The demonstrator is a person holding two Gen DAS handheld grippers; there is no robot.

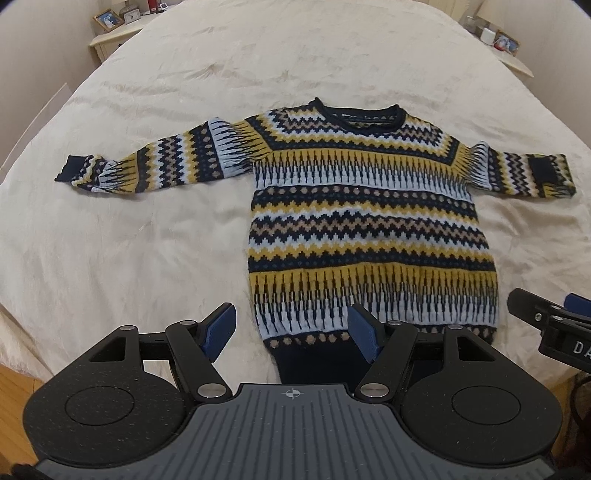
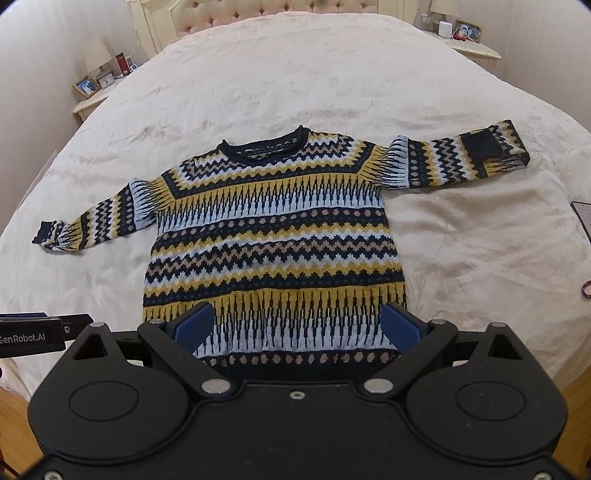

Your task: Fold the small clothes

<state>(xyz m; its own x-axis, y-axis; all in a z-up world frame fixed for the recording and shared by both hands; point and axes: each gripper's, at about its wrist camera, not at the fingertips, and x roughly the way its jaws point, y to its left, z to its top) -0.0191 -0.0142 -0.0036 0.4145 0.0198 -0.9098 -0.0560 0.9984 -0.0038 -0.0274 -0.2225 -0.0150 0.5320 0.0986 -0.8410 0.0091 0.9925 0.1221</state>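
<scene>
A knitted sweater (image 1: pixel 365 206) in navy, yellow, pale blue and tan zigzag bands lies flat and face up on a cream bedspread (image 1: pixel 147 240), collar away from me and both sleeves spread out. The right sleeve (image 2: pixel 476 155) has its navy cuff turned back onto it. My left gripper (image 1: pixel 291 326) hovers open over the hem's left corner, one blue pad (image 1: pixel 221 326) above the bedspread and the other over the knit. My right gripper (image 2: pixel 297 323) is open wide above the hem (image 2: pixel 295 356), its pads spanning most of the sweater's width. Neither holds any cloth.
Nightstands with photo frames, a lamp and small items flank the bed (image 2: pixel 88 86) (image 2: pixel 467 31); a tufted headboard (image 2: pixel 273 11) is at the far end. A dark flat object (image 2: pixel 583 219) lies at the bed's right edge. Wooden floor (image 1: pixel 14 384) shows beside the near corner.
</scene>
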